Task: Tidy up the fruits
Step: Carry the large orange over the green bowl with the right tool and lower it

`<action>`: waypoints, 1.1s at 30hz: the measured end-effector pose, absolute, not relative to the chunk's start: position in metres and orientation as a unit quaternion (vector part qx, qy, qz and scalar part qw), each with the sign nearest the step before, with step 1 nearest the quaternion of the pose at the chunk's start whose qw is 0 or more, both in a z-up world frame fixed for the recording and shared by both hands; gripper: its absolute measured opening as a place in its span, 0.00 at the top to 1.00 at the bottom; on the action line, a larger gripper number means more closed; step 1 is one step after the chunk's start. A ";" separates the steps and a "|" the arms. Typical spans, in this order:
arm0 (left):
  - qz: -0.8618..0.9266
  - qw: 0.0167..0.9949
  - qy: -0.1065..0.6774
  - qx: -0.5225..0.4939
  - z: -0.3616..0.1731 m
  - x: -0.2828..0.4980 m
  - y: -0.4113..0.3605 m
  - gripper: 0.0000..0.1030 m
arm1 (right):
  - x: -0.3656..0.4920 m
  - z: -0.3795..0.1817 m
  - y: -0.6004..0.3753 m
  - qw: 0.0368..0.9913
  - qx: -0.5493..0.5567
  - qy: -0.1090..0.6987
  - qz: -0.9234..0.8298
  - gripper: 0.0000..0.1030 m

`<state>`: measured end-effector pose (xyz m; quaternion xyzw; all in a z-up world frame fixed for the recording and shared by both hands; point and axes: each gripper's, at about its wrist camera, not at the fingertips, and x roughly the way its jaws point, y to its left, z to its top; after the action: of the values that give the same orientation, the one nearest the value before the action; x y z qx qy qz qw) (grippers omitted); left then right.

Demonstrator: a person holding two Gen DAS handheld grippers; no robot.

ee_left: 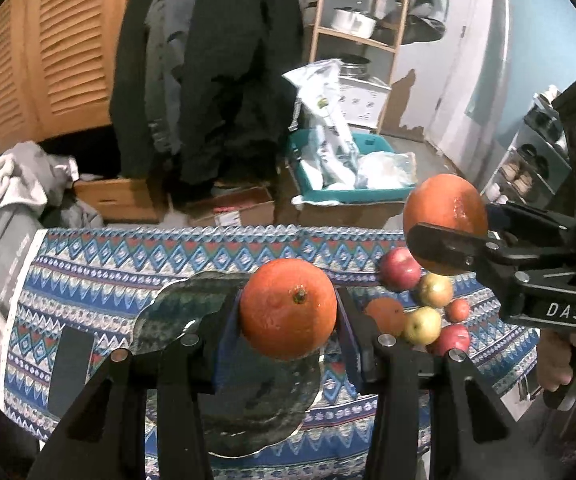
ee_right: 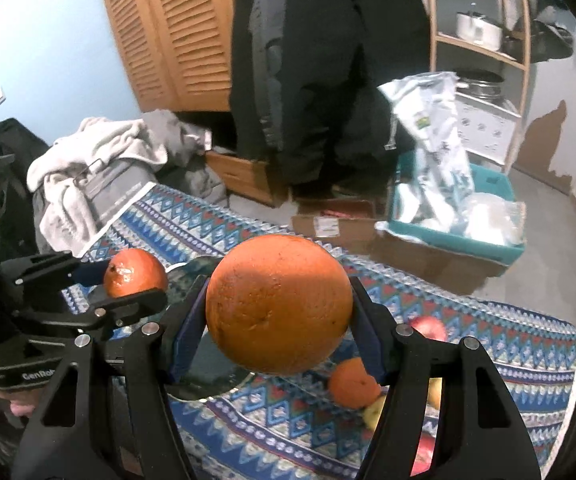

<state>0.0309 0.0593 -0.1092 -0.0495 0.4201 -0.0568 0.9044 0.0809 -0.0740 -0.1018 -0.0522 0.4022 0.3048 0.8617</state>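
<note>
We hold an orange [ee_left: 288, 314] in the left gripper [ee_left: 288, 320] above the plate [ee_left: 180, 304], another [ee_right: 279, 304] in the right gripper [ee_right: 279, 312]; lower each gently onto the plate.

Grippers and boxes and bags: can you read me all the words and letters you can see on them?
"DAS" stands in white on the black body of the right gripper.
"GenRob", cut off at its end, stands on a band on the left gripper.
The white bag has print and a small logo, too blurred to read.
The cardboard box has a label, too small to read.
</note>
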 end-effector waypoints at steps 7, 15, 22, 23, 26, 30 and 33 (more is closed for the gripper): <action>-0.031 0.895 0.439 -0.067 -0.131 0.032 0.088 0.55 | 0.089 -0.118 -0.041 0.846 -0.060 0.422 0.320 0.36; -0.003 0.868 0.488 -0.092 -0.181 0.039 0.118 0.55 | 0.096 -0.143 -0.006 0.824 -0.068 0.451 0.335 0.36; 0.015 0.842 0.524 -0.124 -0.218 0.040 0.137 0.55 | 0.100 -0.171 0.015 0.806 -0.082 0.476 0.342 0.36; 0.016 0.839 0.528 -0.128 -0.221 0.040 0.138 0.55 | 0.101 -0.176 0.018 0.801 -0.082 0.482 0.345 0.36; 0.022 0.831 0.540 -0.128 -0.233 0.042 0.140 0.55 | 0.104 -0.187 0.025 0.792 -0.081 0.495 0.348 0.36; 0.028 0.823 0.555 -0.122 -0.247 0.043 0.140 0.55 | 0.107 -0.202 0.031 0.783 -0.087 0.509 0.347 0.36; 0.033 0.813 0.566 -0.130 -0.258 0.044 0.143 0.55 | 0.108 -0.212 0.036 0.777 -0.093 0.518 0.346 0.36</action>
<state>0.0442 0.1429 -0.2583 -0.1300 0.5661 0.0333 0.8133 0.1078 0.0356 -0.2120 -0.0934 0.5178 0.3462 0.7767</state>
